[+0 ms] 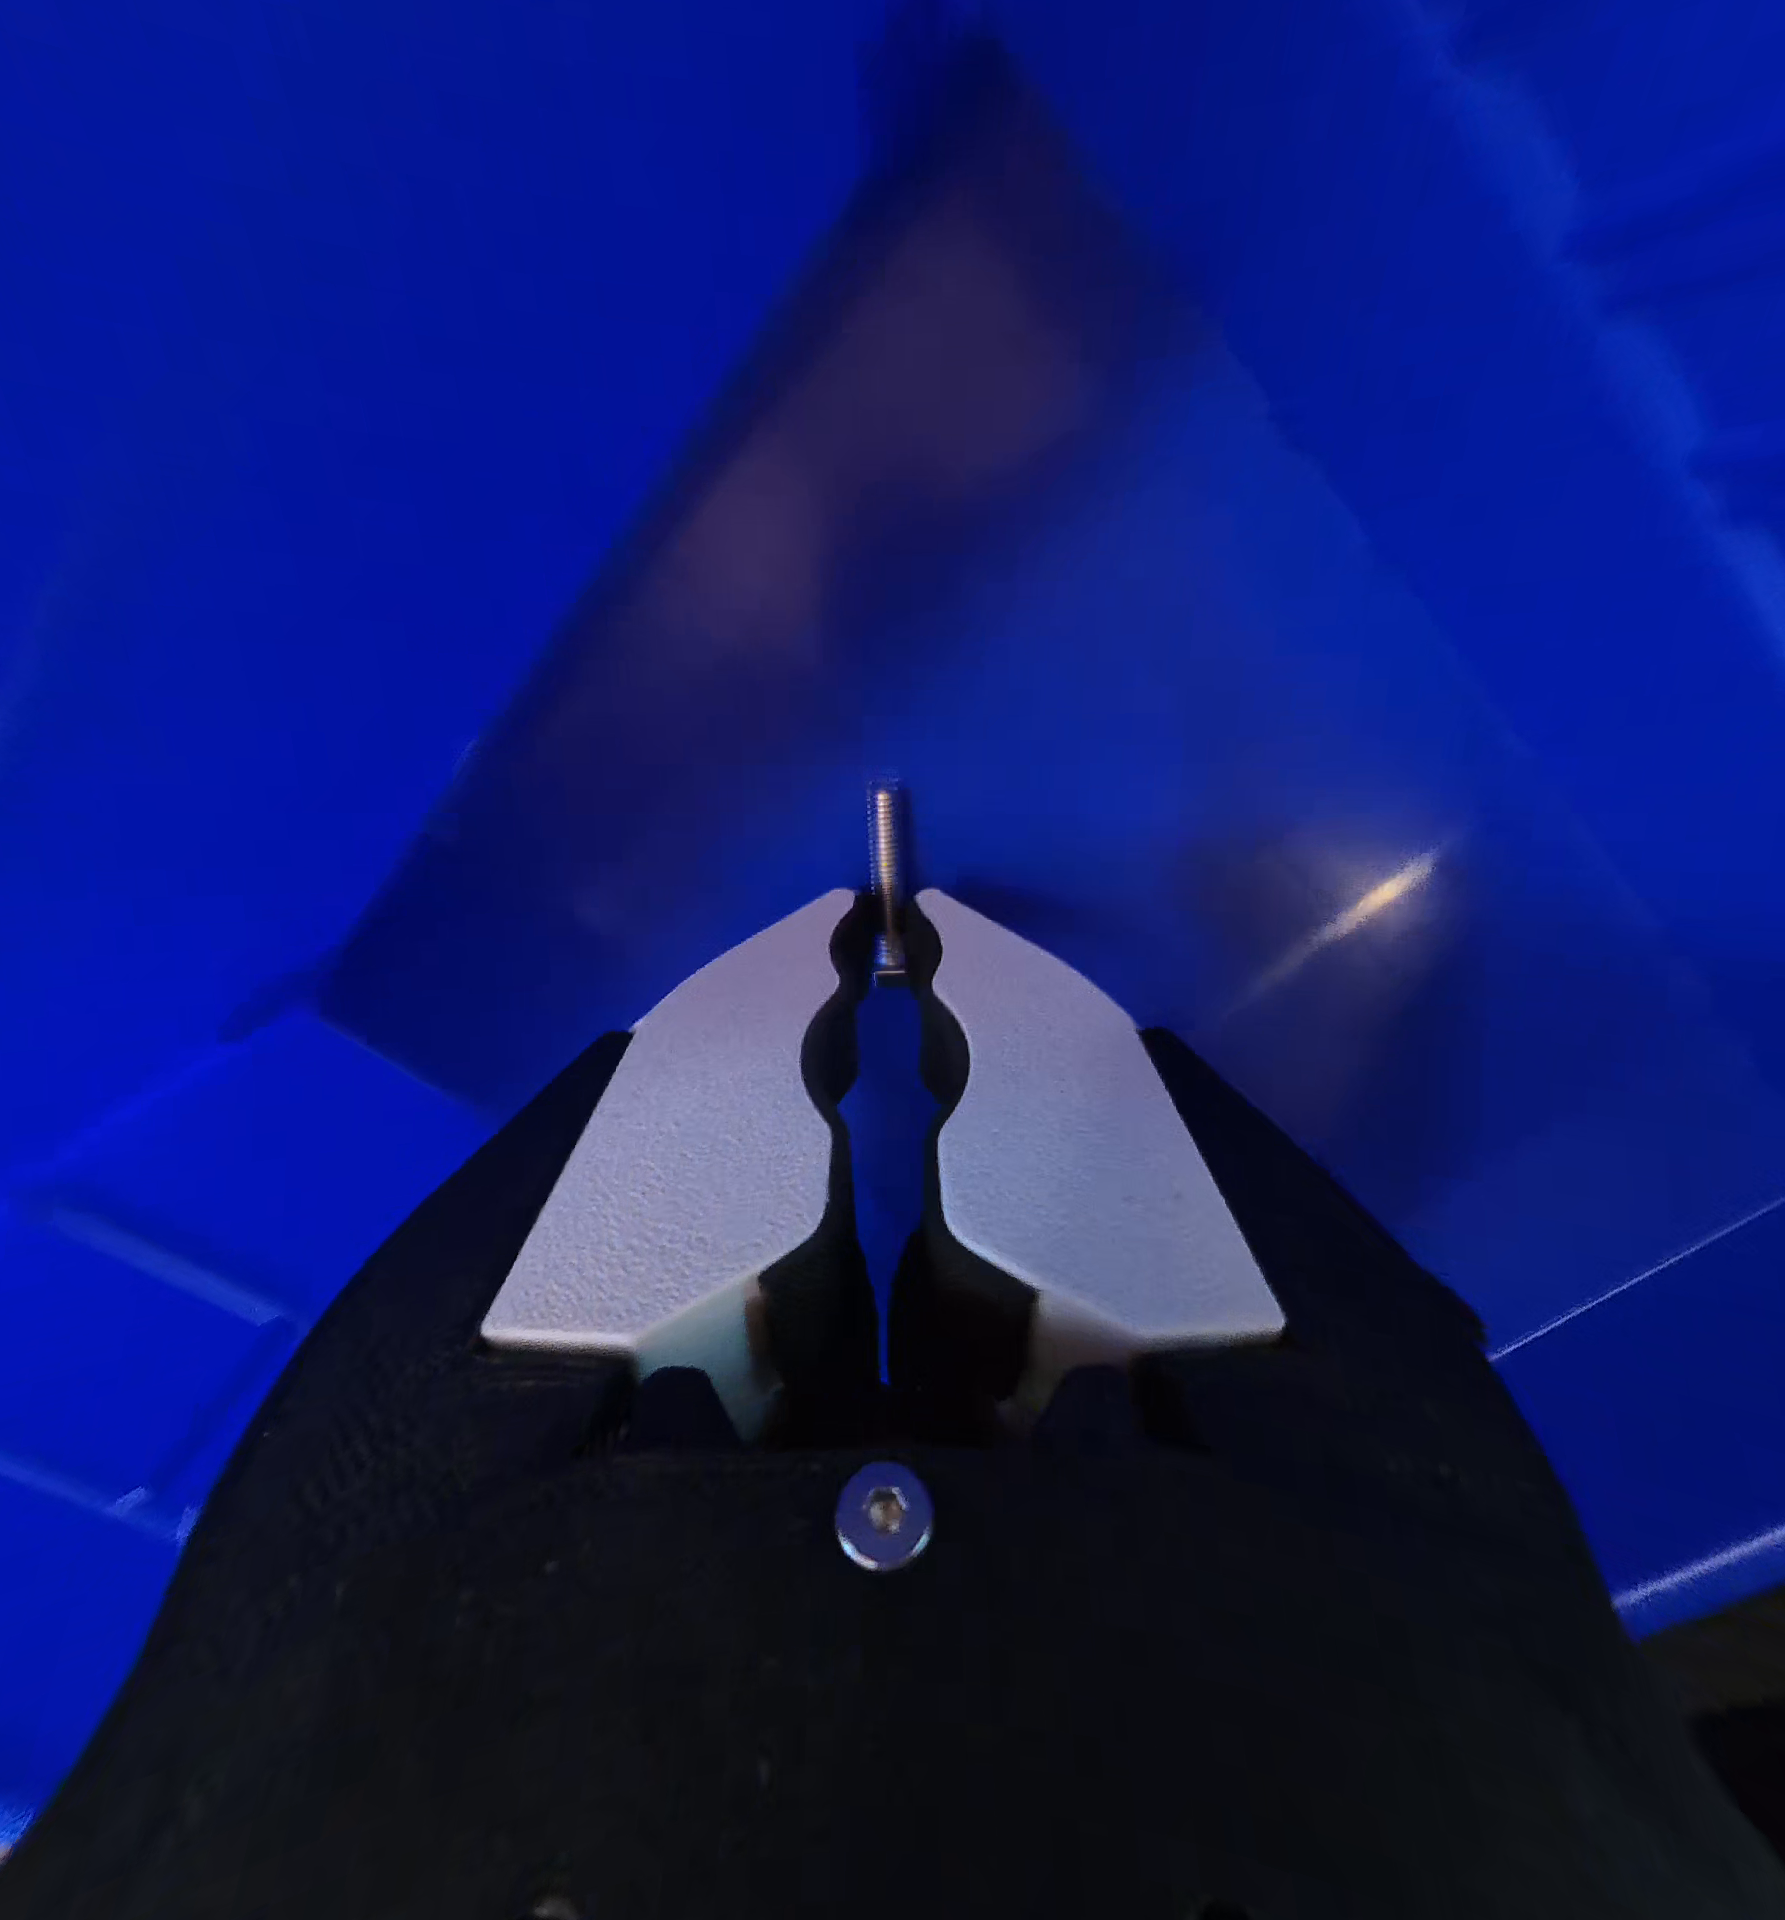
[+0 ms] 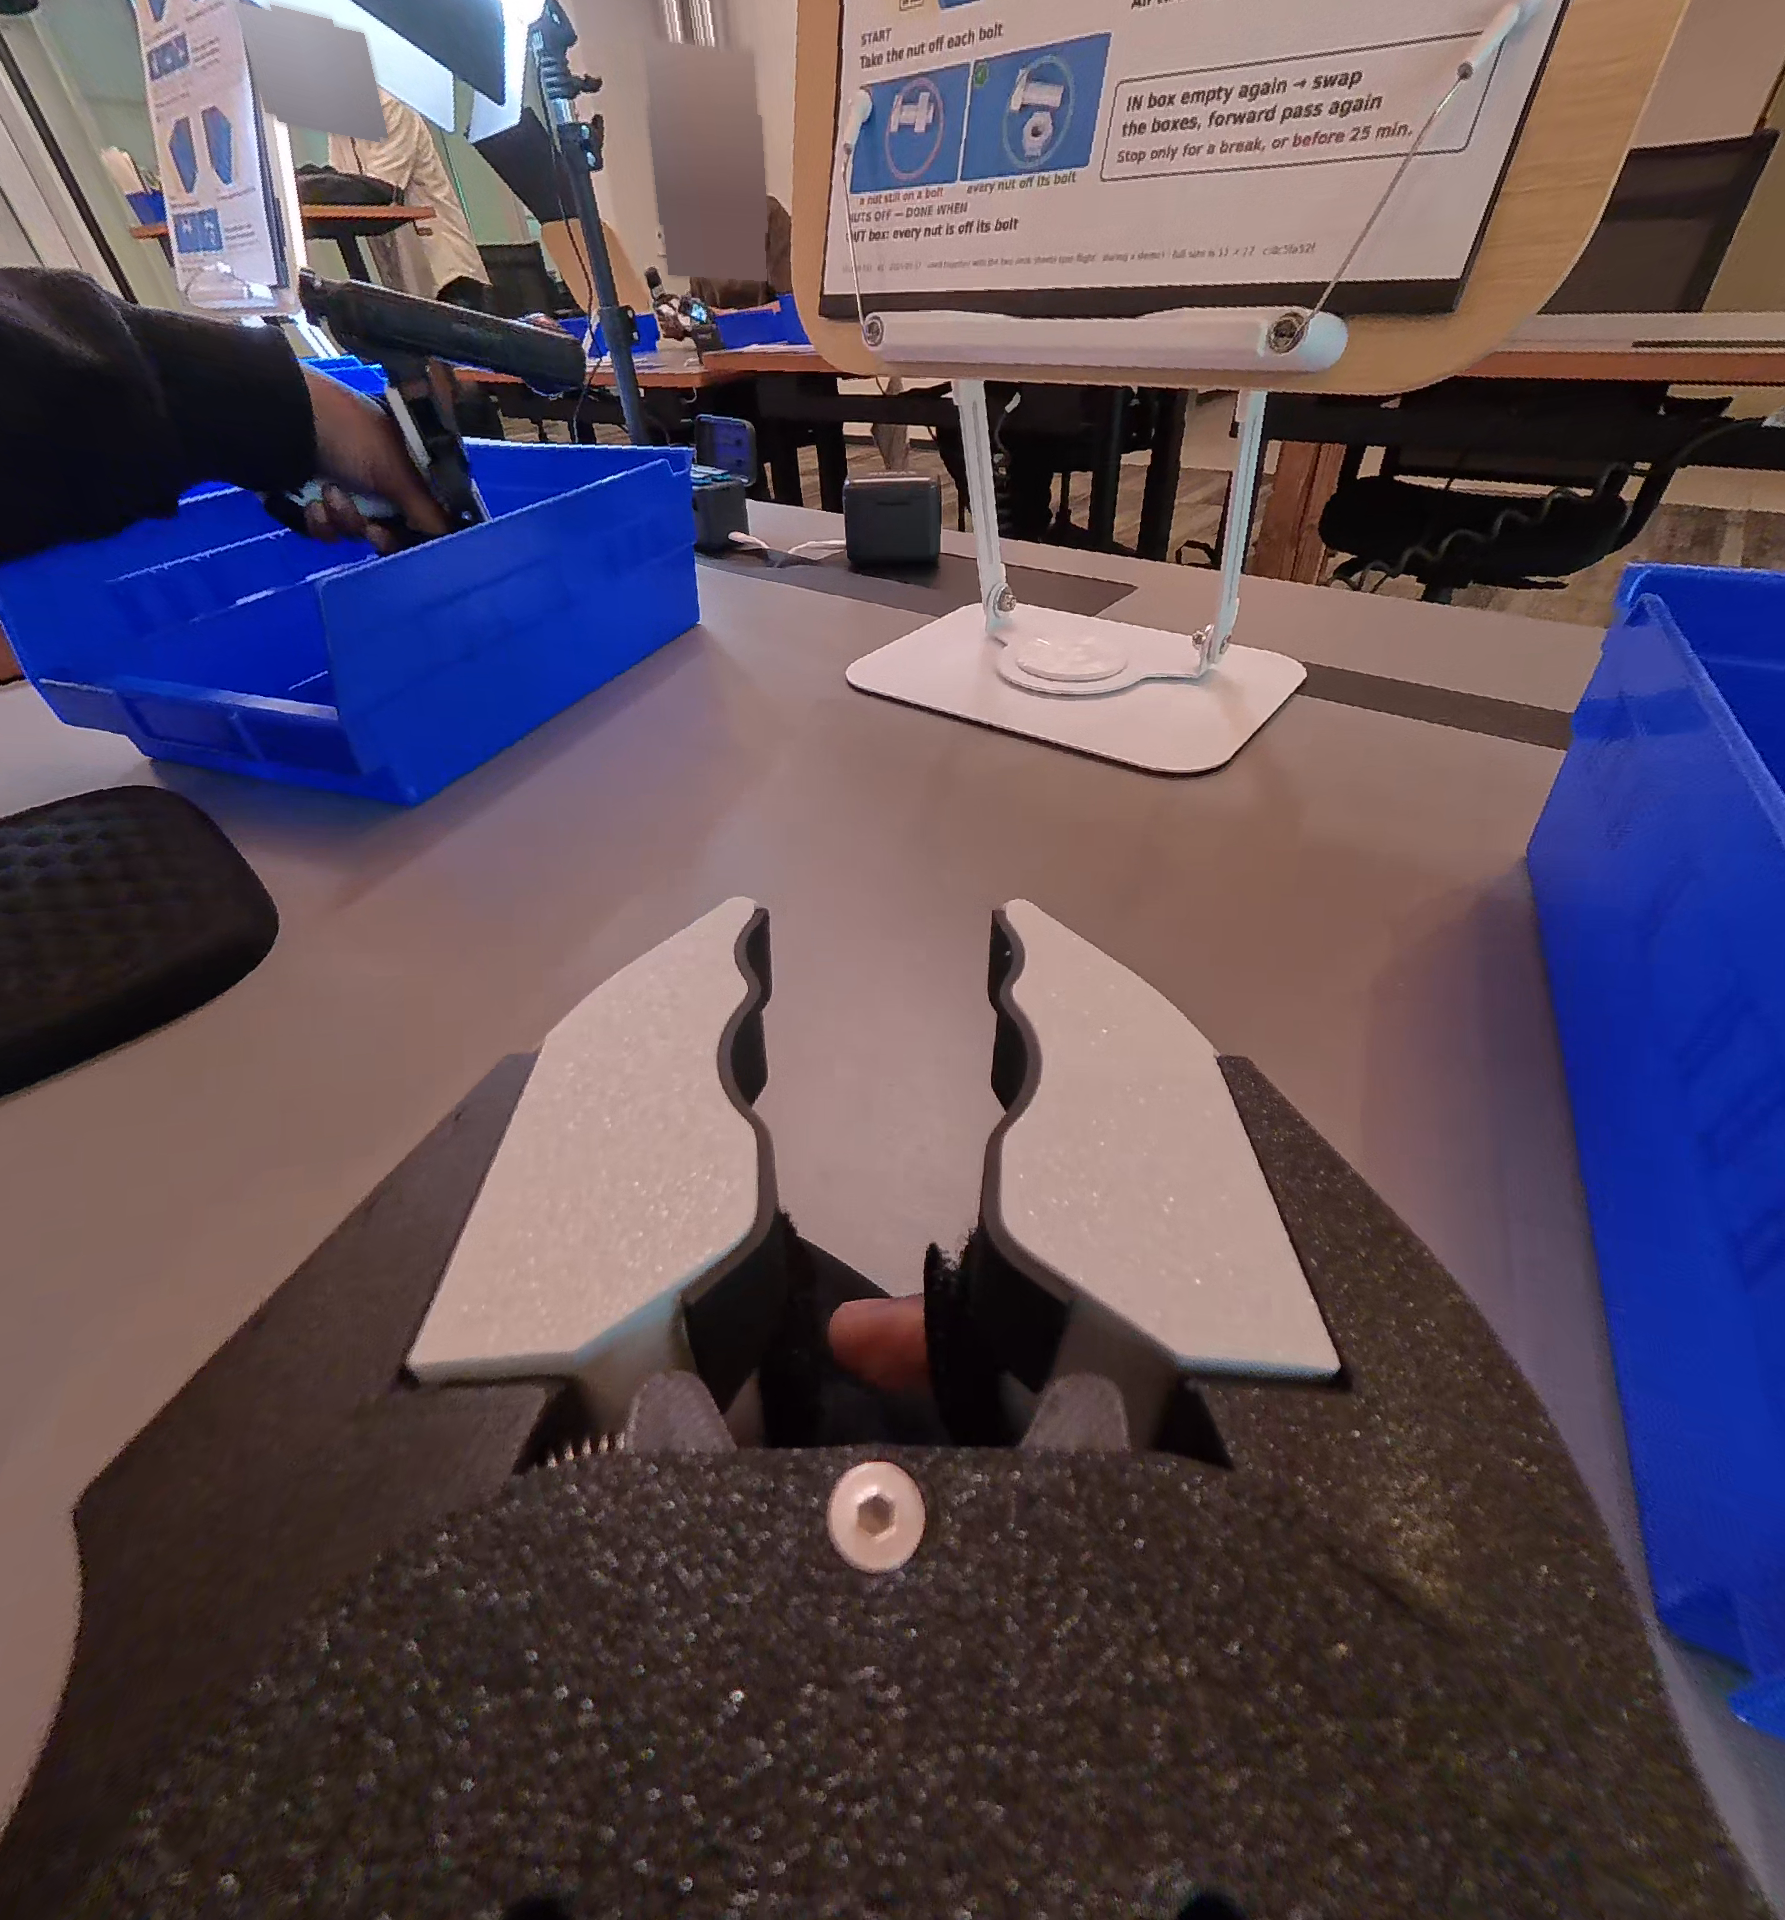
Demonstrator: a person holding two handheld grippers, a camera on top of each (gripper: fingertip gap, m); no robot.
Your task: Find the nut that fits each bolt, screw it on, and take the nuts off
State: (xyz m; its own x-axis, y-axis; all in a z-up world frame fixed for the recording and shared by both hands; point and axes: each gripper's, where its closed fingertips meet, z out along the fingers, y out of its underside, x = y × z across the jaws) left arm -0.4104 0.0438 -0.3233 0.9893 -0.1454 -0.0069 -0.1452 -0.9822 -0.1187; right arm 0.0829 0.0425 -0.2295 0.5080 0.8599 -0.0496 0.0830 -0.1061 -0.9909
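Left wrist view shows the left hand-held gripper (image 1: 886,914) pinching a bolt (image 1: 886,847) inside the blue bin (image 1: 348,520), shaft pointing to 12 o'clock, while the right hand-held gripper (image 2: 877,925) hovers spread over the desk (image 2: 971,831).

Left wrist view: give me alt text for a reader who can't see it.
The left gripper is shut on a small silver bolt, its threaded shank pointing forward past the jaws. Blurred blue bin walls fill the background.
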